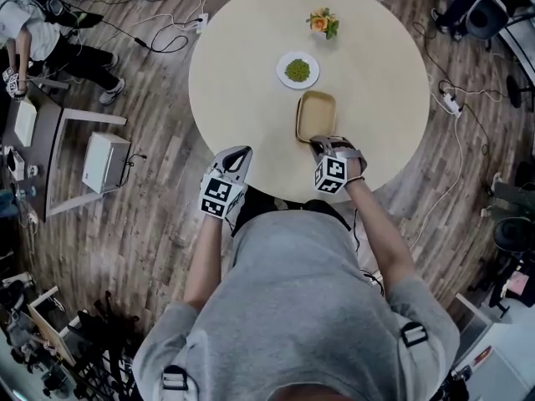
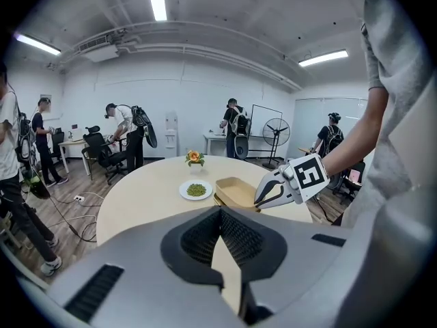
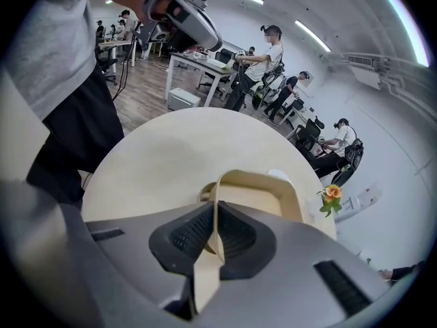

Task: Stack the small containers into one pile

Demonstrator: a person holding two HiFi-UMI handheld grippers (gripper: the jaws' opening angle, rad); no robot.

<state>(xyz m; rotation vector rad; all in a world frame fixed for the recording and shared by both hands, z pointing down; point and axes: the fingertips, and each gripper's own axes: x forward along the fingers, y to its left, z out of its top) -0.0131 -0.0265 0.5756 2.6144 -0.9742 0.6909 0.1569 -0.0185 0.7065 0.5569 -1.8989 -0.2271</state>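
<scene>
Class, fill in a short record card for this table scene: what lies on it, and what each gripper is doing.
table: round, pale
container: tan, rectangular, open, near the person's side
plate: white, green food on it, beyond the container
flower pot: small, far side of the table
right gripper: shut on the container's rim
left gripper: jaws together, nothing between them, by the table's near edge

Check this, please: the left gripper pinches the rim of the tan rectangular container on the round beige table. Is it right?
No: the right gripper pinches the rim of the tan rectangular container on the round beige table, as the right gripper view shows. The left gripper holds nothing.
</scene>
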